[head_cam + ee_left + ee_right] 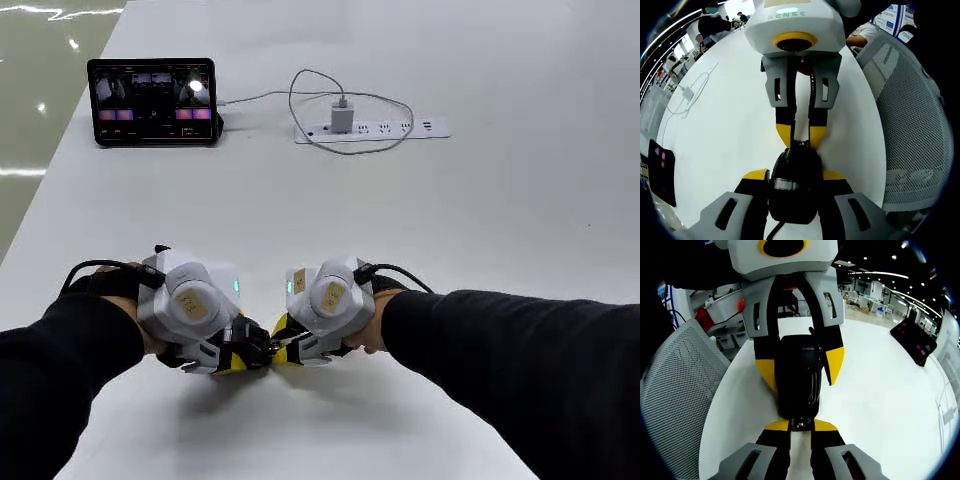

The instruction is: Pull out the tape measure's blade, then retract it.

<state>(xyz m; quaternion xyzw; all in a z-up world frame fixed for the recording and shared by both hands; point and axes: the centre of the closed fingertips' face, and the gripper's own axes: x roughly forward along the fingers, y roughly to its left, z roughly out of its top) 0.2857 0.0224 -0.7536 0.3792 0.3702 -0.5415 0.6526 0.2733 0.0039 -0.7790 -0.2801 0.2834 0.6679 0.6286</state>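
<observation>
My left hand-held gripper (795,176) clamped on tape measure case (792,200), low over near worktop (450,220). My right hand-held gripper (801,136) pinched on what looks like blade hook (801,423). Risk: thin hook slips free on pull; case twists in left jaws.

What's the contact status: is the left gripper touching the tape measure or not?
Touching. In the left gripper view, the left gripper has both yellow-tipped jaws pressed against the sides of the black tape measure, with no gap on either side.
</observation>
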